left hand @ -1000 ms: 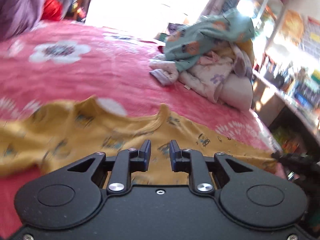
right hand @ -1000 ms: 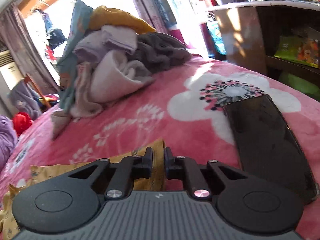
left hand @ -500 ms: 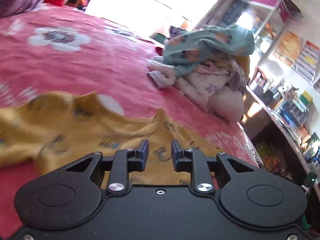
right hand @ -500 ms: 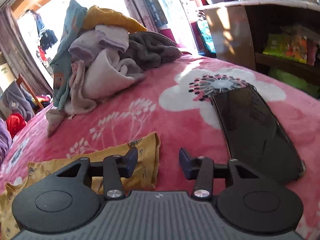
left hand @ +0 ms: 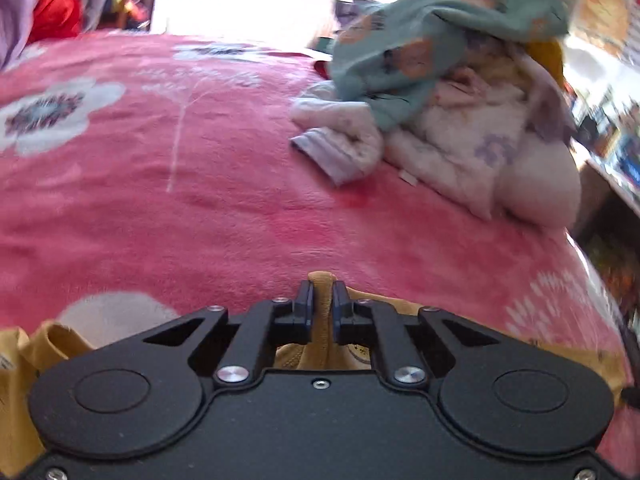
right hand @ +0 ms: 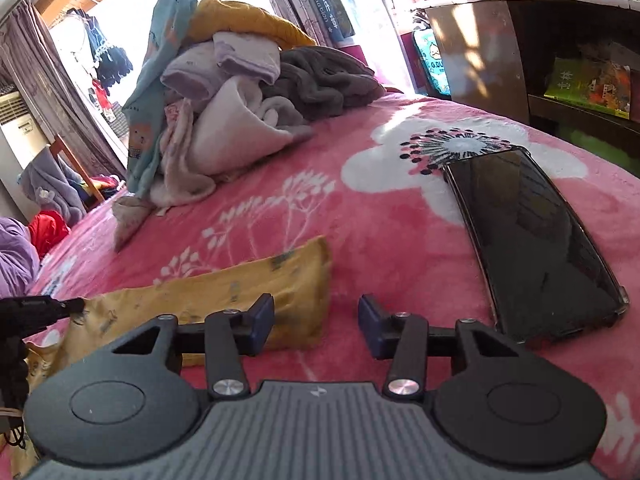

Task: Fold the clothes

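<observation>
A yellow printed garment [right hand: 224, 292] lies flat on the pink flowered blanket [right hand: 360, 216]. My left gripper [left hand: 321, 300] is shut on a pinched fold of the yellow garment [left hand: 320, 320], which bunches up between its fingers. My right gripper [right hand: 316, 316] is open and empty, just above the blanket beside the garment's right end. The left fingertip [right hand: 262, 314] overlaps the cloth's edge.
A pile of unfolded clothes [left hand: 448, 92] sits at the far right of the bed; it also shows in the right wrist view [right hand: 240, 92]. A black phone [right hand: 532, 236] lies on the blanket to the right of my right gripper. Shelves [right hand: 580, 80] stand beyond the bed.
My left gripper has closed on a fold of the yellow garment and moved forward. My right gripper has opened wide and let go of the garment's end.
</observation>
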The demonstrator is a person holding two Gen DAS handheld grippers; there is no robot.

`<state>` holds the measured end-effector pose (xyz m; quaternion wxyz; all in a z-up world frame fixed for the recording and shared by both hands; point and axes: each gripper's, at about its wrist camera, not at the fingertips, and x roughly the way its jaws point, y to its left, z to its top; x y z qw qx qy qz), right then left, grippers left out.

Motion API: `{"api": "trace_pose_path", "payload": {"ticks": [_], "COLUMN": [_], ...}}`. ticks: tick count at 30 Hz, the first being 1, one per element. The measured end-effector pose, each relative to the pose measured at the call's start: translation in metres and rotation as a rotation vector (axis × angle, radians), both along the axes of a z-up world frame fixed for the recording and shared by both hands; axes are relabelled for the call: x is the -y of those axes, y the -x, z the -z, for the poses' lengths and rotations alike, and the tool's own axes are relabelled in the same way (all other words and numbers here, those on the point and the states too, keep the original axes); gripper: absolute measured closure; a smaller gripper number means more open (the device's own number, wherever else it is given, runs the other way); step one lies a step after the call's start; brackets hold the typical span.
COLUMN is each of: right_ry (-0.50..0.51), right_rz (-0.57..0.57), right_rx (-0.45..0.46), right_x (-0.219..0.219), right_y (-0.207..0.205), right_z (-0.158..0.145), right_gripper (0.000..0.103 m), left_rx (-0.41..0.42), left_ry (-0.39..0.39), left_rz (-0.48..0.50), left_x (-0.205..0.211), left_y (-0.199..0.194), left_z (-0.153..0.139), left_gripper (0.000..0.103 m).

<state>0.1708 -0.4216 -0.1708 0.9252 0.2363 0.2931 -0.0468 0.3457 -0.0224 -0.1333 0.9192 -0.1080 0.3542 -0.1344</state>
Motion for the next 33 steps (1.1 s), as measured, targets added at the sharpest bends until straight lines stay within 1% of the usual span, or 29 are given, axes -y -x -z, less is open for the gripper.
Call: {"api": "trace_pose_path", "payload": {"ticks": [2, 4, 5, 6, 7, 8, 10, 12, 13, 15, 17, 18, 20, 21, 22, 23, 24, 27, 29, 30, 31, 32, 33], "right_ry": [0.009, 0.008, 0.007, 0.020, 0.034, 0.081, 0.182, 0.194, 0.167, 0.157, 0.154, 0.145, 0.173, 0.225, 0.279, 0.304, 0.334, 0.412, 0.409, 0.423, 0.435, 0.425, 0.414], "right_rz": [-0.004, -0.011, -0.013, -0.015, -0.018, -0.023, -0.033, -0.022, -0.005, 0.011, 0.009, -0.009, -0.031, -0.029, -0.023, -0.033, -0.046, -0.044, -0.053, -0.057, -0.065, -0.087, -0.108], "right_rx": [-0.004, 0.004, 0.004, -0.001, -0.007, -0.030, -0.057, -0.063, -0.057, -0.053, -0.034, -0.001, 0.054, 0.049, 0.000, -0.071, -0.101, -0.051, 0.038, 0.082, 0.106, 0.116, 0.084], "right_x": [-0.002, -0.003, -0.003, -0.004, -0.006, -0.011, -0.024, -0.025, -0.020, -0.016, -0.017, -0.019, -0.025, -0.031, -0.036, -0.040, -0.044, -0.058, -0.060, -0.063, -0.065, -0.066, -0.068], "right_y": [-0.003, -0.002, -0.001, -0.001, -0.001, -0.004, -0.008, -0.006, -0.002, 0.000, 0.002, 0.005, 0.011, 0.009, 0.003, -0.005, -0.009, 0.001, 0.010, 0.012, 0.011, 0.006, -0.003], "right_z": [0.001, 0.000, 0.000, 0.000, 0.001, 0.002, 0.003, 0.001, -0.001, -0.001, -0.004, -0.007, -0.013, -0.013, -0.009, -0.001, 0.004, -0.008, -0.017, -0.021, -0.023, -0.023, -0.019], "right_gripper": [0.056, 0.055, 0.056, 0.056, 0.058, 0.062, 0.062, 0.063, 0.065, 0.065, 0.059, 0.060, 0.056, 0.056, 0.055, 0.055, 0.055, 0.055, 0.055, 0.055, 0.055, 0.057, 0.059], "left_rx": [-0.002, 0.000, 0.006, 0.017, 0.034, 0.054, 0.078, 0.094, 0.099, 0.105, 0.101, 0.099, 0.094, 0.092, 0.090, 0.088, 0.085, 0.094, 0.110, 0.118, 0.123, 0.127, 0.133], "left_ry": [-0.027, -0.021, -0.015, -0.013, -0.020, -0.029, -0.019, -0.004, 0.001, 0.016, 0.039, 0.050, 0.072, 0.082, 0.093, 0.108, 0.125, 0.176, 0.175, 0.175, 0.175, 0.172, 0.165], "left_rz": [0.009, 0.009, 0.003, -0.007, -0.024, -0.040, -0.043, -0.043, -0.045, -0.047, -0.061, -0.071, -0.091, -0.101, -0.110, -0.124, -0.142, -0.179, -0.192, -0.199, -0.209, -0.224, -0.242], "left_x": [0.005, 0.004, 0.001, -0.001, -0.003, -0.005, -0.011, -0.019, -0.023, -0.032, -0.043, -0.049, -0.060, -0.065, -0.071, -0.077, -0.083, -0.101, -0.109, -0.113, -0.117, -0.124, -0.131], "left_y": [0.000, 0.000, 0.002, 0.004, 0.009, 0.015, 0.033, 0.054, 0.067, 0.094, 0.116, 0.126, 0.147, 0.157, 0.168, 0.174, 0.177, 0.186, 0.193, 0.197, 0.200, 0.204, 0.208], "left_z": [0.004, 0.000, -0.003, -0.007, -0.012, -0.018, -0.027, -0.035, -0.038, -0.042, -0.043, -0.043, -0.043, -0.044, -0.044, -0.045, -0.046, -0.052, -0.055, -0.057, -0.057, -0.058, -0.058], "left_gripper": [0.094, 0.089, 0.078, 0.070, 0.067, 0.063, 0.062, 0.062, 0.062, 0.062, 0.062, 0.062, 0.062, 0.062, 0.062, 0.062, 0.062, 0.062, 0.062, 0.062, 0.062, 0.062, 0.062]}}
